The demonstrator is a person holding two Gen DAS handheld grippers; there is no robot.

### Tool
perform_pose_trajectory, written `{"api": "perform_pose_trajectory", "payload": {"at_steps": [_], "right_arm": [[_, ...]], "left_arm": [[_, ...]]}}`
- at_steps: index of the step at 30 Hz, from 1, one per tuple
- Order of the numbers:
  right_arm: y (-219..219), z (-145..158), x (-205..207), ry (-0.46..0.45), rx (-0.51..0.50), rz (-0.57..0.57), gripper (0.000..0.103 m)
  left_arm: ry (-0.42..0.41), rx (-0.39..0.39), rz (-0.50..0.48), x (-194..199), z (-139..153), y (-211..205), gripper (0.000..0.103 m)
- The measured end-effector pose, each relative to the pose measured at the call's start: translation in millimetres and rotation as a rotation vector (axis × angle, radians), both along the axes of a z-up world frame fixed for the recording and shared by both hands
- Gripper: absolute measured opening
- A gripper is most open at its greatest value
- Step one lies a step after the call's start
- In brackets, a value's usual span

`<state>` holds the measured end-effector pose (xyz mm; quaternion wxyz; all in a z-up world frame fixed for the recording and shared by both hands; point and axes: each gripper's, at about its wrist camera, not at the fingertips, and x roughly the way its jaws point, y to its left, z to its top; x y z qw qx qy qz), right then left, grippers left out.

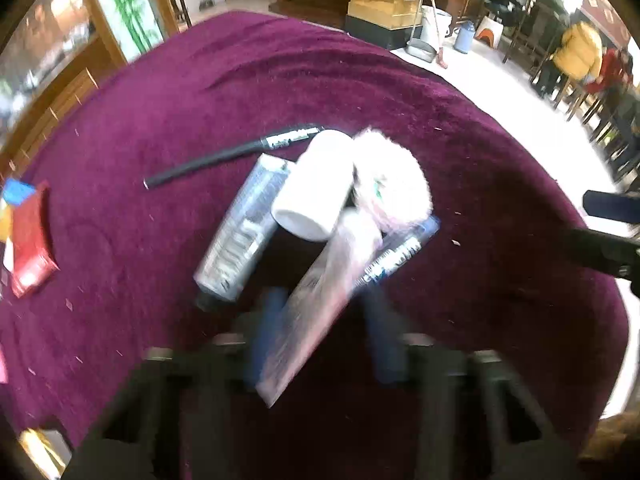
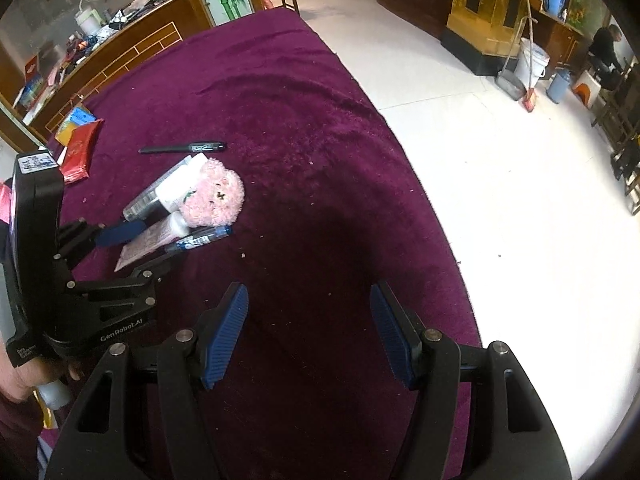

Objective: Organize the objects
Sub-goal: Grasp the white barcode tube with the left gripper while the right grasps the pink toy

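The left gripper [image 1: 324,320] is clamped on a pink tube [image 1: 320,304] beside the plush [image 2: 212,198]; the right gripper [image 2: 308,320] hangs apart over the cloth [image 2: 300,120].

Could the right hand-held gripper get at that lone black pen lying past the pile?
Probably yes. The right hand-held gripper is open and empty, and the black pen lies apart on bare cloth, though the left hand-held gripper crowds the pile beside it.

Large restaurant or public hall, purple velvet tablecloth [image 2: 280,92], white tiled floor [image 2: 460,132], gold-clad pillar [image 2: 476,4], wooden counter [image 2: 132,48], rows of wooden chairs [image 1: 600,112], seated people [image 1: 576,52], broom and bucket [image 2: 530,62].
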<state>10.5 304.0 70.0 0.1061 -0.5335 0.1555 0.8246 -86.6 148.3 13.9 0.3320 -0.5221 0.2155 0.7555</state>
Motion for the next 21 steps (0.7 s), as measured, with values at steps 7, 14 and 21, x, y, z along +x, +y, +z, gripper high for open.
{"api": "perform_pose_trajectory", "payload": {"at_steps": [7,14,21], "right_arm": [[-2.9,1.0,-0.4,0.019,-0.038,0.014,0.063],[-1.6,-3.1,1.4,0.006,-0.064,0.003,0.063],[2.9,-3.6,-10.3,0.028,-0.148,0.012,0.063]], "left_arm": [[-0.021,0.049,0.012,7.3,3.7,-9.5,0.021],[0.038,0.027,0.029,8.6,-2.8,10.6,0.042],[0.004,0.085,0.11,14.4,7.0,-17.6,0.027]]}}
